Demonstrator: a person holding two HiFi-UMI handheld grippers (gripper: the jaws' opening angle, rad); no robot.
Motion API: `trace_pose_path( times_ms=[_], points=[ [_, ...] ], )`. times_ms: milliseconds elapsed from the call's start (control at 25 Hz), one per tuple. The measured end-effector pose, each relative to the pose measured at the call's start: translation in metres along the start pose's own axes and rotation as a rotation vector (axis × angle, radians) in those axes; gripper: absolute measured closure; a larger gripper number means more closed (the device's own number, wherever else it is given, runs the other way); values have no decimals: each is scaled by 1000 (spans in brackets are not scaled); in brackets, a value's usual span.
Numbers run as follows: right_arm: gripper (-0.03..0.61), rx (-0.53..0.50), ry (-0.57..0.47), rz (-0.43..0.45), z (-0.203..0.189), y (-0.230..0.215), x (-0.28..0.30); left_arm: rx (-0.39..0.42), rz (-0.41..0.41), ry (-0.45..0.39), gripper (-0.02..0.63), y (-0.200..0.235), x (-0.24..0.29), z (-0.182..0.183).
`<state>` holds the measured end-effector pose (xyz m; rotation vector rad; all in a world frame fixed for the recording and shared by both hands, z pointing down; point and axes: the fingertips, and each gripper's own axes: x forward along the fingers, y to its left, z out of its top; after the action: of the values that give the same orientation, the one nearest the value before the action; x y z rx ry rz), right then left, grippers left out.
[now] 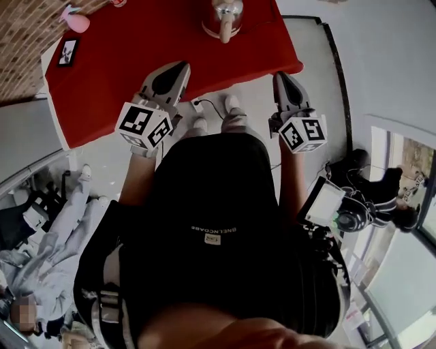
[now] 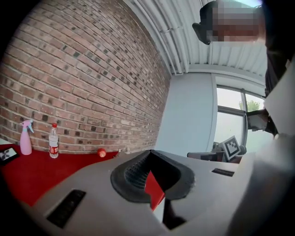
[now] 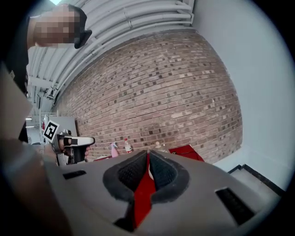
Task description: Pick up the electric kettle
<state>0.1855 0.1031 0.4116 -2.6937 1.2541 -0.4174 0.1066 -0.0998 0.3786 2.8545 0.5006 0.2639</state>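
Both grippers closed and empty. Left gripper point(image 1: 181, 68): jaws meet at the tips, nothing between them. Right gripper point(image 1: 280, 76): same. Both hover at the near edge of the red table point(image 1: 122, 75), left one over the cloth, right one at the near-right corner. Electric kettle point(image 1: 225, 17) stands at the far edge, well apart from both. Pink spray bottle point(image 1: 76, 20) sits far left.

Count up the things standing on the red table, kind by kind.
On the red table, as far as can be made out:
electric kettle: 1
pink spray bottle: 1
clear bottle with a red cap: 1
small red round thing: 1
black-framed card: 1
Total: 5
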Motion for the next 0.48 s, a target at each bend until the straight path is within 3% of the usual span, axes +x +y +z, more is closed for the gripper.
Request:
trace_pose_path(
  times_ms=[280, 480],
  points=[
    [545, 18, 86, 135, -14, -11, 55, -18, 125, 11, 608, 17, 6, 3],
    [472, 34, 163, 230, -30, -14, 86, -38, 207, 16, 608, 23, 8, 5]
  ],
)
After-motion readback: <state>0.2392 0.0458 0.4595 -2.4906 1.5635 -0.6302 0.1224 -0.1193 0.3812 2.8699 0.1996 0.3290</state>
